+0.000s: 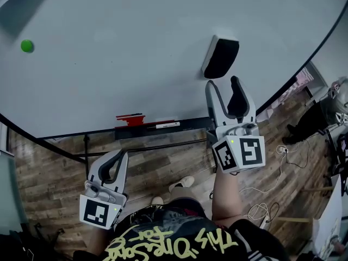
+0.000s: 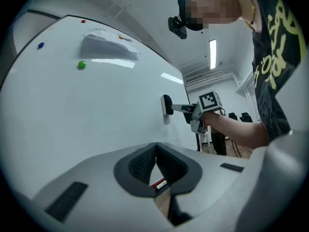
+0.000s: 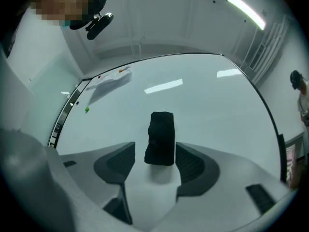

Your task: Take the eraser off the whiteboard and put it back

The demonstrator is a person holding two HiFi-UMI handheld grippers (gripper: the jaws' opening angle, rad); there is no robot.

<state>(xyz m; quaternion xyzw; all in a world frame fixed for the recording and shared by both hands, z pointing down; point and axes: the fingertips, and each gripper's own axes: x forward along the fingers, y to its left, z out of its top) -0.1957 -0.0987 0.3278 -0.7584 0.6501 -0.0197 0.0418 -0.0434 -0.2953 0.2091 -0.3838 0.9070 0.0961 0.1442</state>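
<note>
1. The whiteboard (image 1: 119, 64) fills most of your head view, and the black eraser (image 1: 220, 56) sticks to it at the upper right.
2. Wood-plank floor (image 1: 54, 167) runs below the board's lower edge.
3. Your right gripper (image 1: 222, 86) is raised to the board with its jaws spread. In the right gripper view the eraser stands between them. The right pad looks just beside it and a gap shows at the left pad, so nothing is clamped.
4. Your left gripper (image 1: 120, 153) hangs low, well away from the board, over the floor. Its jaws are pressed together with nothing between them.
5. The marker tray (image 1: 190, 125) runs along the board's lower edge and carries a red marker (image 1: 129, 118) and a white marker (image 1: 163, 125).
6. A small green magnet (image 1: 27, 46) sits far off at the board's left, well apart from the eraser.
</note>
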